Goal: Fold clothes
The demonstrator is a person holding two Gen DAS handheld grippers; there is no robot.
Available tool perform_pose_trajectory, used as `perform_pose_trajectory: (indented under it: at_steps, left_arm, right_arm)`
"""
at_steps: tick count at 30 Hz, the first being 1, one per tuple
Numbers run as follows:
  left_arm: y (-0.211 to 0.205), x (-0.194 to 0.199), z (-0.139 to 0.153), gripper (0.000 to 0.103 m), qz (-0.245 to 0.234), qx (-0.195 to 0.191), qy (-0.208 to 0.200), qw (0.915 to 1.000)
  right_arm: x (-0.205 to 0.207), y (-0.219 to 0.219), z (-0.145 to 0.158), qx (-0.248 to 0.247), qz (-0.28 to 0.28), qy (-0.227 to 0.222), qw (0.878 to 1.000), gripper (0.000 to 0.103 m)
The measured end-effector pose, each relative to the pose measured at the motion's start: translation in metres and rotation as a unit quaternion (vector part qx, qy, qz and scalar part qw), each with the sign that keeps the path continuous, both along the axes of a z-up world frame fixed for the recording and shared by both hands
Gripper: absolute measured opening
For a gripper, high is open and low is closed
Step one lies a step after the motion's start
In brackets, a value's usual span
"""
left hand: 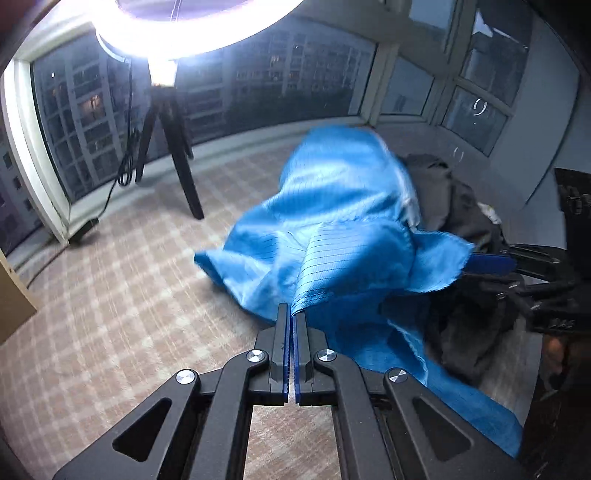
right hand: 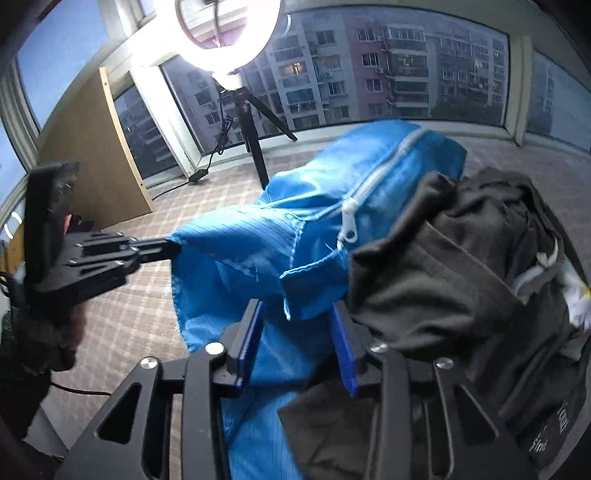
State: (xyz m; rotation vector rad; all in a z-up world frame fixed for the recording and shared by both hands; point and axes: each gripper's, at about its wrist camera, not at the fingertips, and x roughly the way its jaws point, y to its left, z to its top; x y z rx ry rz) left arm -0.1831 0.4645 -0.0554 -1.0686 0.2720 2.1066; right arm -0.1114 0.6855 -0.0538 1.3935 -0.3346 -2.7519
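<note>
checked carpet runs back to dark windows, with a ring light on its tripod at the upper left of the left wrist view. we have the left gripper pinched tight on an edge of the blue garment at bottom centre. the right gripper, low in the right wrist view, stands with its fingers well apart around a blue flap, clamping nothing as far as we can tell. that blue garment, its white zipper showing, is lifted and bunched across mid-frame, draped partly over a crumpled dark garment at the right. we see no flat, squared fold anywhere; we judge both pieces are yet to be folded, the blue one being in hand.
</note>
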Motion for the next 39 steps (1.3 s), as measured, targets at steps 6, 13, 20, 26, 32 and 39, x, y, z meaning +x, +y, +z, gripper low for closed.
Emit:
perform_pose_trajectory:
  at_steps: [6, 13, 20, 26, 32, 39]
  left_arm:
    - [-0.001, -0.013, -0.008, 0.0, 0.018, 0.009, -0.018, 0.9996]
    - [-0.045, 0.011, 0.077, 0.0, 0.04, 0.087, 0.031, 0.9949]
    - [-0.122, 0.094, 0.203, 0.0, 0.041, 0.152, 0.17, 0.9729]
    - [-0.202, 0.118, 0.282, 0.0, 0.086, 0.196, 0.213, 0.9535]
    - [-0.302, 0.169, 0.36, 0.0, 0.12, 0.202, 0.275, 0.9324]
    - [-0.364, 0.196, 0.292, 0.001, 0.14, 0.087, 0.241, 0.9563]
  right_arm:
    - [-0.017, 0.001, -0.014, -0.005, -0.014, -0.01, 1.0, 0.002]
    - [0.03, 0.029, 0.058, -0.123, -0.028, 0.086, 0.988, 0.002]
    - [0.101, -0.019, 0.195, -0.088, 0.037, 0.222, 0.97, 0.002]
    - [0.107, -0.078, 0.284, -0.085, 0.077, 0.275, 0.955, 0.002]
    - [0.134, -0.164, 0.361, -0.08, 0.129, 0.312, 0.938, 0.002]
    - [0.126, -0.248, 0.286, -0.054, 0.163, 0.237, 0.956, 0.002]
